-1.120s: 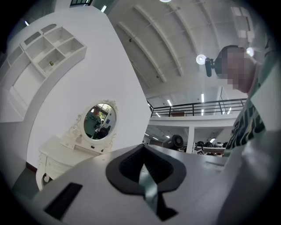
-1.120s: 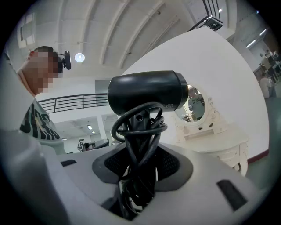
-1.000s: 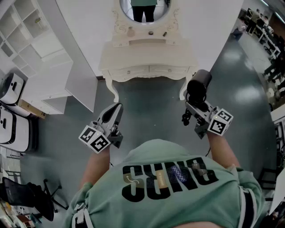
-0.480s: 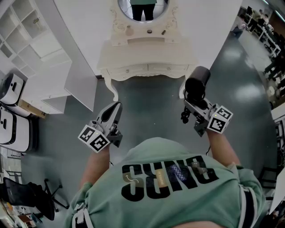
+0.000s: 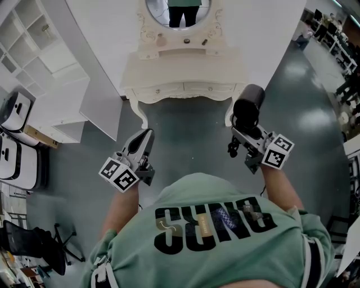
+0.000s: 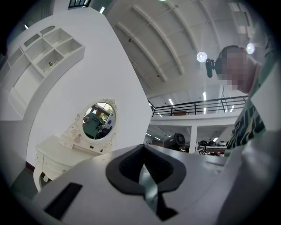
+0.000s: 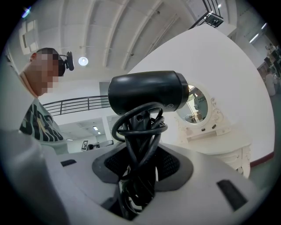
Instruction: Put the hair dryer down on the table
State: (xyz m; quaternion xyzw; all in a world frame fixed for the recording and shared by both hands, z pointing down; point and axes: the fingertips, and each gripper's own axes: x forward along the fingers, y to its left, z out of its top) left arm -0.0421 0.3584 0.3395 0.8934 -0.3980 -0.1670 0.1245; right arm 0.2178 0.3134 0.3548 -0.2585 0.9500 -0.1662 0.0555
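Observation:
A black hair dryer (image 5: 248, 104) stands upright in my right gripper (image 5: 241, 134), in the air over the grey floor in front of the table's right leg. In the right gripper view the jaws are shut on the hair dryer (image 7: 147, 93) by its handle, with its black cord wound round the handle, at my right gripper (image 7: 139, 163). The white dressing table (image 5: 185, 72) with its oval mirror (image 5: 177, 8) stands ahead against the wall. My left gripper (image 5: 145, 135) hangs at the left, shut, with nothing held; in the left gripper view my left gripper (image 6: 143, 154) points toward the mirror (image 6: 97, 119).
Small items (image 5: 164, 40) sit on the table's raised back shelf. A white shelf unit (image 5: 48, 62) and white cases (image 5: 14, 112) line the left side. A black office chair (image 5: 34, 247) stands at the lower left. People and desks (image 5: 337, 50) are far right.
The right gripper with the hair dryer has drifted slightly to the left. The left gripper has stayed where it was. Both grips look the same.

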